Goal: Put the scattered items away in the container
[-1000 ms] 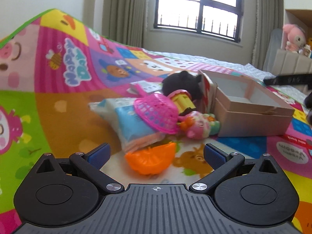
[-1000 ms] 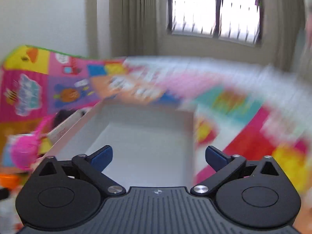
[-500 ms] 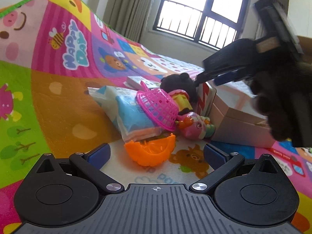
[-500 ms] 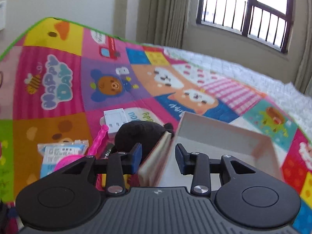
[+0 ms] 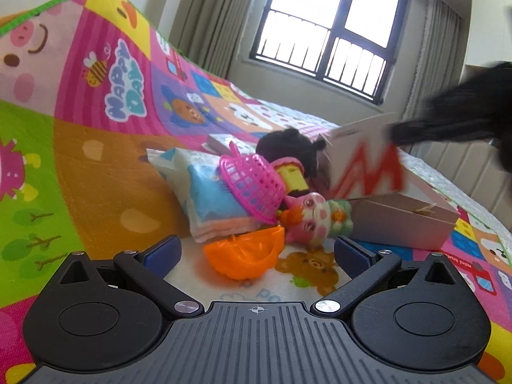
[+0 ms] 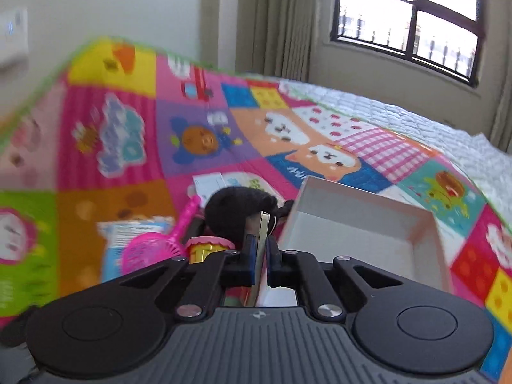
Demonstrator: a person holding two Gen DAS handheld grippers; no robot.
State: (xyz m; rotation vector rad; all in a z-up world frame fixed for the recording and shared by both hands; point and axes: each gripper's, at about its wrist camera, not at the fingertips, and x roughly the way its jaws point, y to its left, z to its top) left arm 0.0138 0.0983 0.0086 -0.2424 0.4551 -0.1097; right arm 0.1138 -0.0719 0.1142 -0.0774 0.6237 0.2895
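Since a moment ago, the right gripper (image 6: 261,249) has swung from over the open box to the box's hinged lid flap (image 5: 364,156), and its jaws, wide then, are now clenched on the flap's thin edge. From the left wrist view the flap stands tilted up over the cardboard box (image 5: 403,220), red zigzag print facing out, with the dark blur of the right gripper coming in from the right edge. The box sits on the colourful play mat (image 5: 96,166) and I can see nothing inside it. The left gripper (image 5: 256,252) hovers low over the mat with its jaws released and nothing between them. Just ahead of it lies the orange bowl-shaped toy (image 5: 244,256), touching a pile: a pink plastic basket (image 5: 252,182) tipped on a blue-and-white packet (image 5: 208,201), a pink doll-like toy (image 5: 313,220) against the box wall, and a black plush (image 5: 288,150) behind, beside the flap.
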